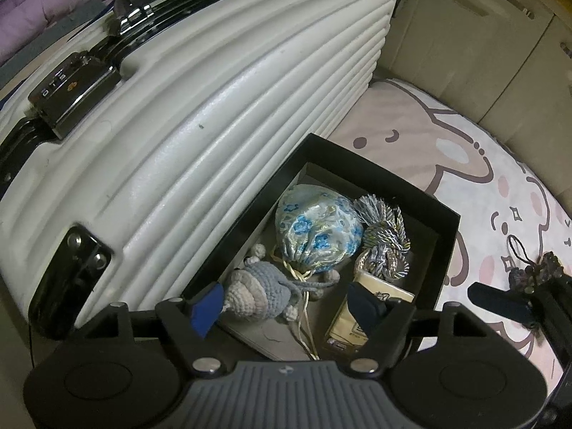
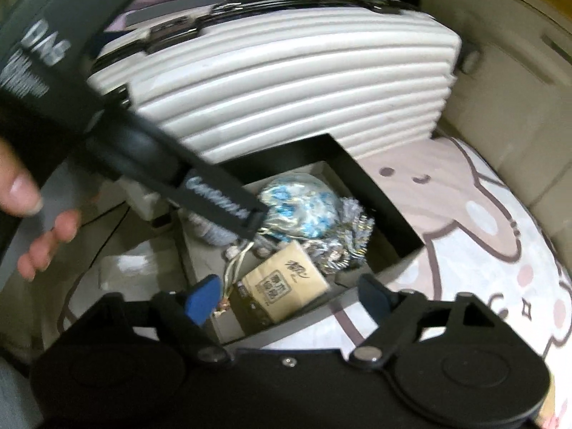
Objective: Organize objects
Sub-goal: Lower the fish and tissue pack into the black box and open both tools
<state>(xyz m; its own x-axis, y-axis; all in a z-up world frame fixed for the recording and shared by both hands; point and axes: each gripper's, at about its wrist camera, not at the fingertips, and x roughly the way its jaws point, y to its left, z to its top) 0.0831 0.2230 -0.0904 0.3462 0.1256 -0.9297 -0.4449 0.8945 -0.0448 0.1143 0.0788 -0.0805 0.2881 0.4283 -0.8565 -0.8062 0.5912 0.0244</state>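
Note:
A black box (image 1: pixel 445 246) lies open on the rug beside a white suitcase. In it lie a blue floral pouch (image 1: pixel 318 228), a grey crochet doll (image 1: pixel 257 293), a tasselled cord bundle (image 1: pixel 382 239) and a tan packet (image 1: pixel 361 318). My left gripper (image 1: pixel 286 307) is open, its fingers just over the near end of the box above the doll and packet. My right gripper (image 2: pixel 289 296) is open over the tan packet (image 2: pixel 282 282) and box (image 2: pixel 375 196). In the left wrist view the right gripper's finger (image 1: pixel 500 300) sits beside a dark knotted charm (image 1: pixel 536 271) on the rug; whether it touches it is unclear.
The ribbed white suitcase (image 1: pixel 214 107) lies on its side behind the box, with its lock (image 1: pixel 71 89) at the left. A pink cartoon rug (image 1: pixel 482 178) covers the floor to the right. Beige cabinets (image 1: pixel 482 53) stand behind. My left gripper's body (image 2: pixel 143 150) and the hand (image 2: pixel 35 207) cross the right wrist view.

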